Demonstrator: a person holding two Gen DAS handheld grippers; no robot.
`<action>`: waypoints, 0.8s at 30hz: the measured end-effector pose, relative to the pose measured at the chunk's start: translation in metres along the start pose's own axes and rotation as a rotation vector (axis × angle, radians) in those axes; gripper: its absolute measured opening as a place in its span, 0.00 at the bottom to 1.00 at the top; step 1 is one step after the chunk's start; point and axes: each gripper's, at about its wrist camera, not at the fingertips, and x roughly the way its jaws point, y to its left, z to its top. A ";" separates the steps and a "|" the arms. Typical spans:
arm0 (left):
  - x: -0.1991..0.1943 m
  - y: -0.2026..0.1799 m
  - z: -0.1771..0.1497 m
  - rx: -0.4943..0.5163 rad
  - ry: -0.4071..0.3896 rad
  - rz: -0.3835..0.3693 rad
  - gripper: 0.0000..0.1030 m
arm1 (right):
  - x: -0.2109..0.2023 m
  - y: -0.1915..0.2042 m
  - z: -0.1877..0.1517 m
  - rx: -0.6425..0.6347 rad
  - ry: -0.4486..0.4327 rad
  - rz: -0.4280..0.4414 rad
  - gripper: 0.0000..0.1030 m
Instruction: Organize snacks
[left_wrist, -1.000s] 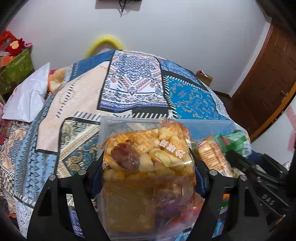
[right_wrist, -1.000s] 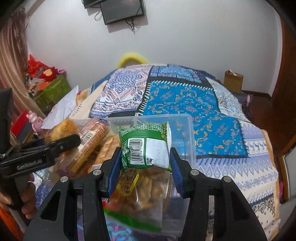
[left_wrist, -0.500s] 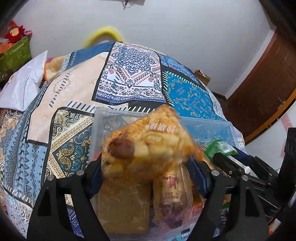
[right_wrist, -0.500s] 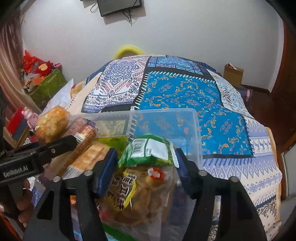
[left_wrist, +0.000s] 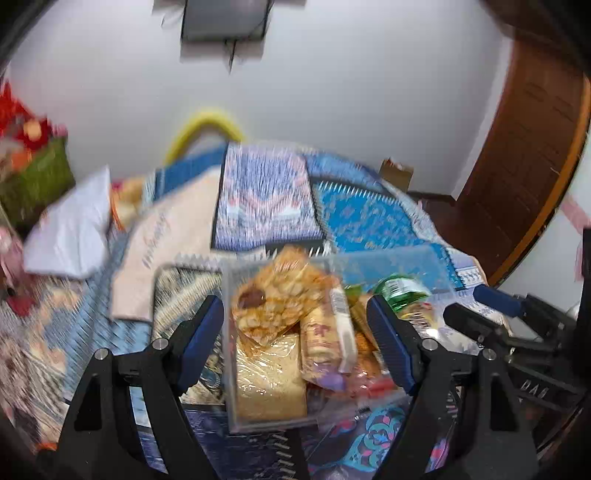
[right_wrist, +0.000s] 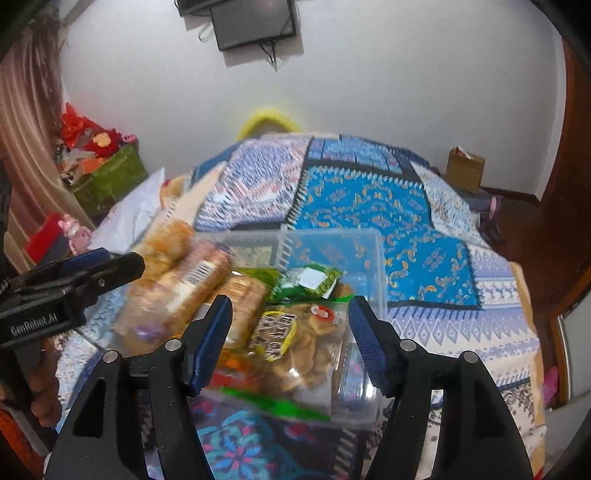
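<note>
Both packets are dropped off: the left hand-held gripper (left_wrist: 295, 332) and right hand-held gripper (right_wrist: 288, 339) hang released above the clear box (right_wrist: 373, 258) on the bed (right_wrist: 424, 258), snacks (right_wrist: 295, 343) piled just beneath. Next, fetching another loose snack, though none shows.

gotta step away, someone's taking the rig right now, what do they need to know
Left gripper: jaws open, nothing held.
Right gripper: jaws open, nothing held.
Both hover above the clear plastic bin on the patterned bedspread.
Done: the orange cracker bag, the green packet and the other snack packs lie in the bin.
Left: no loose snacks are visible on the bedspread; check outside the views.
</note>
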 end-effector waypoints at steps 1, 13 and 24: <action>-0.009 -0.003 0.000 0.015 -0.023 0.005 0.77 | -0.010 0.002 0.002 -0.004 -0.022 0.006 0.60; -0.163 -0.027 -0.018 0.067 -0.308 -0.065 0.77 | -0.140 0.032 -0.008 -0.046 -0.287 0.037 0.60; -0.226 -0.039 -0.056 0.078 -0.434 -0.014 0.99 | -0.179 0.047 -0.035 -0.065 -0.378 0.042 0.82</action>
